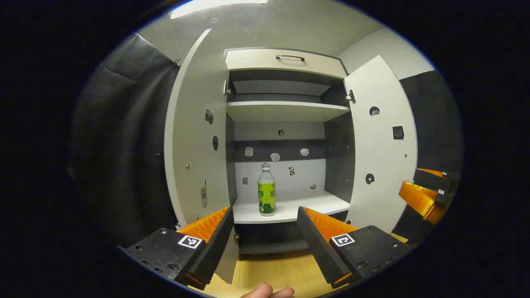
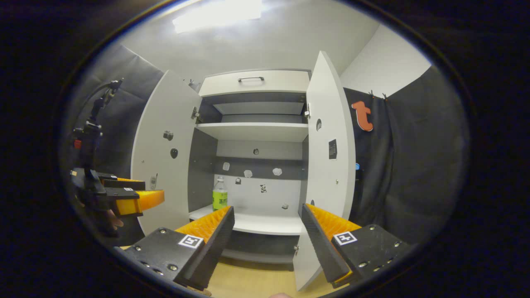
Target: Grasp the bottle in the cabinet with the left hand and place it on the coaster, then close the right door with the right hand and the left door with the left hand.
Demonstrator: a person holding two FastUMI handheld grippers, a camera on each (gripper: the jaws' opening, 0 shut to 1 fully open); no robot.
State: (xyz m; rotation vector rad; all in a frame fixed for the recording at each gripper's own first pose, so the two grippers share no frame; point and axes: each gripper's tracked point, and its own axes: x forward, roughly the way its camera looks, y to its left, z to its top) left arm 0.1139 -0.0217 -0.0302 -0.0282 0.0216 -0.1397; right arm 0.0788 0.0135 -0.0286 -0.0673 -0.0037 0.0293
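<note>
A clear bottle (image 1: pixel 266 190) with a green label and a pale cap stands upright on the cabinet's lower shelf (image 1: pixel 290 207), left of its middle. Both white doors, left (image 1: pixel 192 136) and right (image 1: pixel 383 145), are swung wide. My left gripper (image 1: pixel 265 244) is open and short of the shelf, its orange-and-black fingers framing the bottle from a distance. In the right gripper view the bottle (image 2: pixel 220 195) shows beside the left door (image 2: pixel 165 153), and my right gripper (image 2: pixel 267 244) is open, facing the cabinet near the right door (image 2: pixel 329 140). The left gripper (image 2: pixel 132 198) shows at the left edge there.
Wooden floor or tabletop (image 1: pixel 273 273) lies below the cabinet. An upper shelf (image 1: pixel 285 109) and a top drawer with a dark handle (image 1: pixel 290 57) sit above. Black cloth (image 2: pixel 410 165) hangs on both sides. The right gripper (image 1: pixel 426 192) appears at the right edge of the left gripper view.
</note>
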